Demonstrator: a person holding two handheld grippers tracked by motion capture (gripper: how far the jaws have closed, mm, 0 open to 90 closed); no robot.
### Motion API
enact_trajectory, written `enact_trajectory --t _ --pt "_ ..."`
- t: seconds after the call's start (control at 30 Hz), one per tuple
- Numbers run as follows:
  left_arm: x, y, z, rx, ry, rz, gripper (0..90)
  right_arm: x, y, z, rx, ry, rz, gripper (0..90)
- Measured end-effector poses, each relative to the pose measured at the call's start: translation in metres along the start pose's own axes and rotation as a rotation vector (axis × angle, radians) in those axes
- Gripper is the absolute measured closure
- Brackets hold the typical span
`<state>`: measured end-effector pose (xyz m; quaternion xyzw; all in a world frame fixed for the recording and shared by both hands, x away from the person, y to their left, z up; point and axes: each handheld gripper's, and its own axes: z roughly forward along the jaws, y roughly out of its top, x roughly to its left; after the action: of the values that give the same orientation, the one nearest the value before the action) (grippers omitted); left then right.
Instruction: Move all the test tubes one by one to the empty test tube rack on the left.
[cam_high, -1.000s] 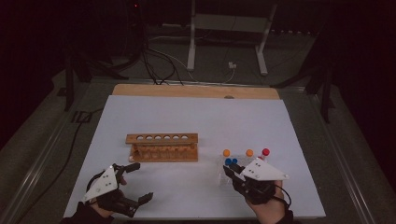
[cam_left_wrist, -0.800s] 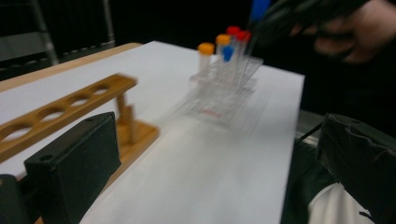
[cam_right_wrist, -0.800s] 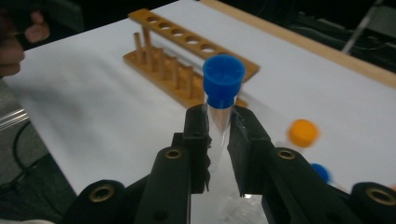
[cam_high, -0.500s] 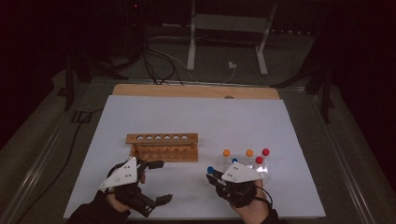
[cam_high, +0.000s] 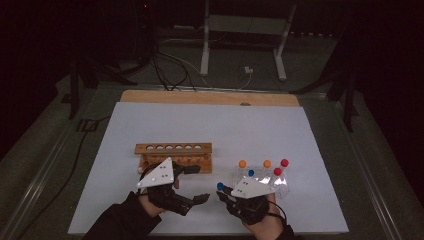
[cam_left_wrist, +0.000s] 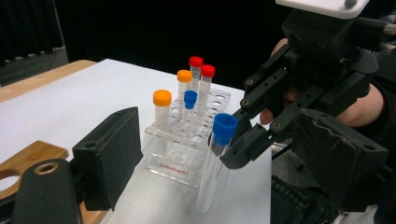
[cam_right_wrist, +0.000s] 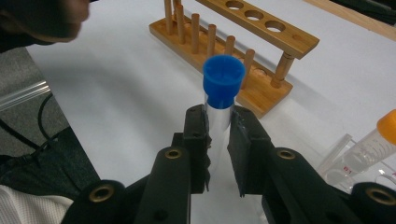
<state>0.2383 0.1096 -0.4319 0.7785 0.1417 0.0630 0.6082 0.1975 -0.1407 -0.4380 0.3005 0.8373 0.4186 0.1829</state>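
My right gripper (cam_right_wrist: 218, 126) is shut on a clear test tube with a blue cap (cam_right_wrist: 224, 81), held upright just above the white mat (cam_high: 225, 125). In the high view that tube (cam_high: 220, 186) sits left of the clear plastic rack (cam_high: 283, 186). My left gripper (cam_high: 197, 184) faces it from the left, open. Its jaws have just been closing, and the tube (cam_left_wrist: 218, 154) stands ahead of the gap, untouched by the pads. The right gripper (cam_left_wrist: 247, 147) shows in the left gripper view, clamped on the tube below its cap.
A wooden tube rack (cam_high: 172, 148) with empty holes lies just behind my left hand. The clear rack (cam_left_wrist: 175, 170) holds several tubes with orange, red and blue caps. Cables and a metal stand lie beyond the table's far edge.
My left gripper has moved right and slightly up, toward the right gripper. The right gripper has carried the blue-capped tube left, away from the clear rack.
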Motion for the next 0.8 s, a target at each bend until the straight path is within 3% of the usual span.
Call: enact_trajectory --t 0.37,0.8 --pt "0.000 -0.001 0.026 0.037 -0.023 0.009 40.2 0.001 0.000 0.001 0.000 0.005 -0.005 77.1" --pt "-0.002 -0.004 0.041 0.069 -0.045 0.022 65.5 0.002 0.000 0.001 0.000 0.006 -0.005 77.1"
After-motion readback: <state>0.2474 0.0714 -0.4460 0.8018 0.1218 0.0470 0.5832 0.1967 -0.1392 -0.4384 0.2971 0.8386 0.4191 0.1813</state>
